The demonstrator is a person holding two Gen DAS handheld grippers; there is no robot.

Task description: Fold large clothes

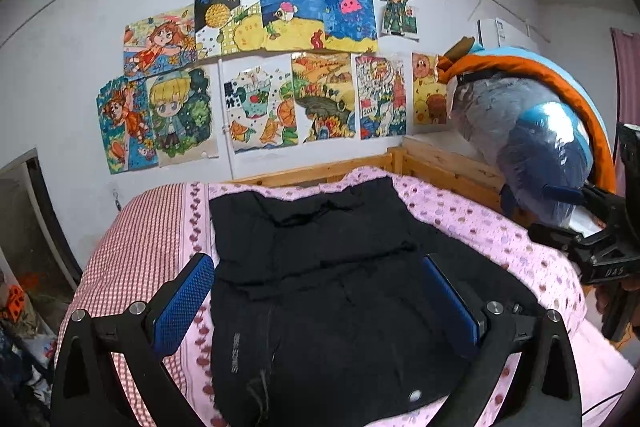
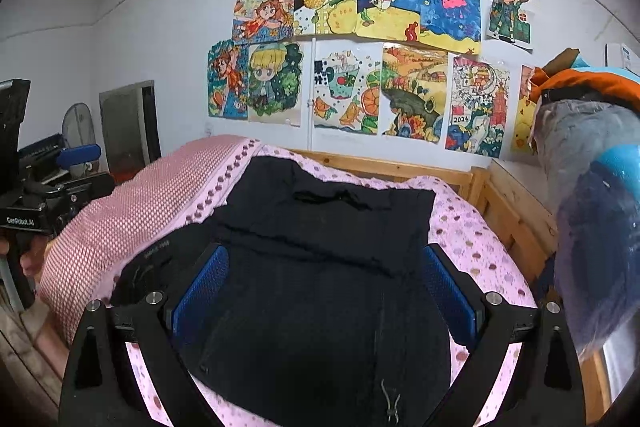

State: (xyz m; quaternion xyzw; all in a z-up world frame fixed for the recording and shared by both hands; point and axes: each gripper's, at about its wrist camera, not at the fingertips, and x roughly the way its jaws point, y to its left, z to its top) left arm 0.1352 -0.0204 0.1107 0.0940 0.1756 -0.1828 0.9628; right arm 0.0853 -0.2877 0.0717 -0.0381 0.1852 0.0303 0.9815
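A black garment (image 1: 320,291) lies partly folded in layers on a pink dotted bed cover (image 1: 492,227); it also shows in the right wrist view (image 2: 320,267). My left gripper (image 1: 318,279) is open and empty, hovering above the garment's near part, blue pads apart. My right gripper (image 2: 324,271) is open and empty too, hovering over the garment. The right gripper shows at the right edge of the left wrist view (image 1: 600,247), and the left gripper at the left edge of the right wrist view (image 2: 48,187).
A wooden bed rail (image 1: 440,163) runs along the far and right sides. A pile of bagged bedding (image 1: 532,131) stands at the right. A red checked cover (image 1: 136,239) lies on the left. Children's drawings (image 1: 280,67) cover the wall.
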